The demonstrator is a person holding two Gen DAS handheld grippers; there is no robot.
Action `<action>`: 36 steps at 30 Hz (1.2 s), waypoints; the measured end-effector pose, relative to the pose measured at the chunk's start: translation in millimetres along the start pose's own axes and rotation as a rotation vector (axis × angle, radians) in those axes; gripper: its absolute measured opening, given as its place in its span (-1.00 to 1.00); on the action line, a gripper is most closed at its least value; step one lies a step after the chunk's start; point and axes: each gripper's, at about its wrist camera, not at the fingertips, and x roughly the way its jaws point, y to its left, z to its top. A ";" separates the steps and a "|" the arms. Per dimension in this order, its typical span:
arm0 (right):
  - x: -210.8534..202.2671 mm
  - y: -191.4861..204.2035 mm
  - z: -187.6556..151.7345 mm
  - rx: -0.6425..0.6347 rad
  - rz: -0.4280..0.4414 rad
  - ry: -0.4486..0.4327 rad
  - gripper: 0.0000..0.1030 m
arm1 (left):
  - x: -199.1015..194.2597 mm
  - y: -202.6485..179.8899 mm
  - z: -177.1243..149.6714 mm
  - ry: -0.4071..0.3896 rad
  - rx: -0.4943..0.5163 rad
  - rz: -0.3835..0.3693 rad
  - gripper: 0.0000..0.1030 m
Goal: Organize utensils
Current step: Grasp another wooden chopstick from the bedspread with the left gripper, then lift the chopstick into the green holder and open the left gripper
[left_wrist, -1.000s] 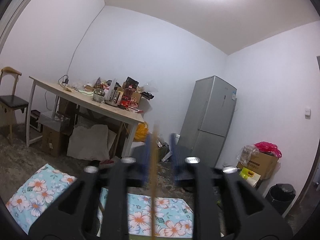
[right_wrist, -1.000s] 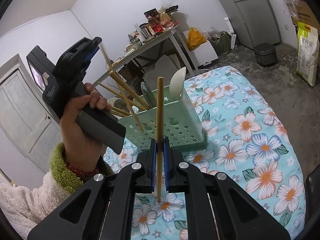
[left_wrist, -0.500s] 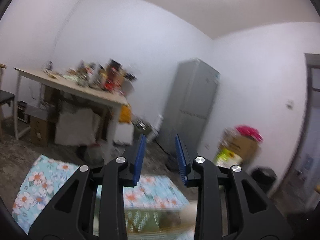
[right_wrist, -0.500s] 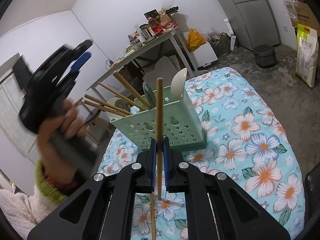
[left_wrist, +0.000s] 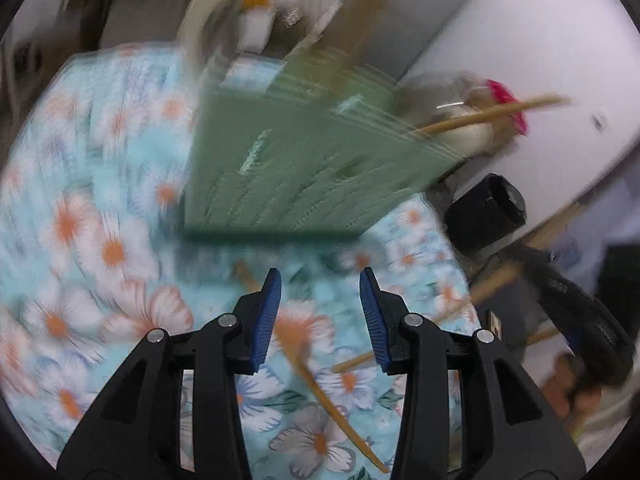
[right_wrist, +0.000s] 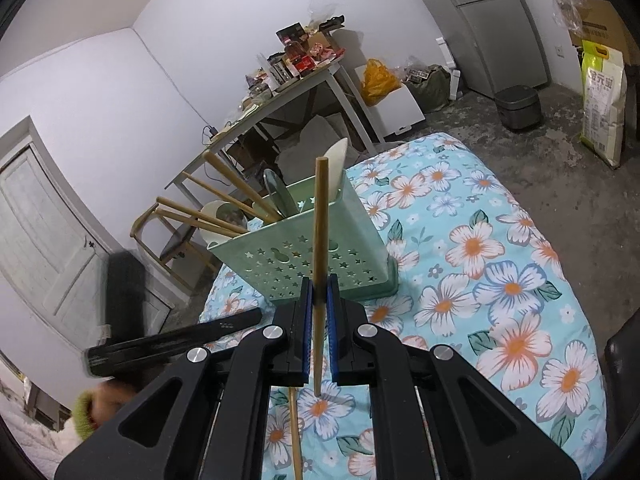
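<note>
A mint-green perforated utensil caddy (right_wrist: 280,264) stands on the floral cloth (right_wrist: 480,260), holding several wooden chopsticks (right_wrist: 224,196), a white spoon (right_wrist: 338,156) and a darker spoon. My right gripper (right_wrist: 319,284) is shut on one upright wooden chopstick (right_wrist: 320,216) just in front of the caddy. In the blurred left wrist view, my left gripper (left_wrist: 320,280) points down at the cloth before the caddy (left_wrist: 296,160). Its jaws are opening, with nothing between them. A loose chopstick (left_wrist: 336,404) lies on the cloth beneath it. The right wrist view shows the left gripper (right_wrist: 240,320) low at the left.
Beyond the cloth are a cluttered wooden table (right_wrist: 296,80), a grey fridge (right_wrist: 492,20), a dark bin (right_wrist: 518,106) and a rice bag (right_wrist: 604,108). A chair (right_wrist: 176,240) and a door (right_wrist: 36,240) stand at the left. Another chopstick (right_wrist: 296,432) lies under my right gripper.
My left gripper swung down from facing the room to the cloth before the caddy. The chopstick it held is gone from its jaws, which stand wider. The right gripper kept still.
</note>
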 end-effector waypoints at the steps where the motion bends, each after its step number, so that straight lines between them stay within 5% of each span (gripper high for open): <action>1: -0.7 1.2 -0.8 -0.006 -0.002 -0.002 -0.86 | 7.0 7.9 0.5 0.020 -0.030 0.002 -0.30; 4: -2.5 2.7 -2.0 -0.013 -0.005 -0.004 -0.86 | 24.2 30.8 5.1 0.063 -0.072 0.075 -0.38; 8: -0.6 2.8 -3.1 -0.008 -0.005 0.001 -0.86 | 42.3 45.3 4.4 0.152 -0.097 0.068 -0.38; 11: 1.6 4.0 -4.1 -0.008 -0.001 0.005 -0.86 | 44.8 43.6 12.9 0.152 -0.101 0.071 -0.41; 14: 2.2 6.5 -4.3 -0.013 0.000 0.007 -0.86 | 48.0 44.0 13.4 0.139 -0.105 0.089 -0.76; 19: 0.7 6.3 -3.5 -0.016 -0.006 0.007 -0.86 | 30.3 34.5 8.4 0.076 -0.103 0.061 -0.80; 28: 0.4 2.8 0.2 -0.012 -0.022 -0.004 -0.86 | -115.0 -45.3 12.3 -0.303 0.170 -0.011 -0.91; 31: 1.3 2.9 0.7 -0.011 -0.021 -0.004 -0.86 | -177.9 -81.3 19.0 -0.514 0.276 -0.052 -0.91; 36: 3.0 7.2 -0.1 -0.020 -0.013 0.001 -0.86 | -225.3 -131.3 20.9 -0.850 0.422 -0.026 -0.91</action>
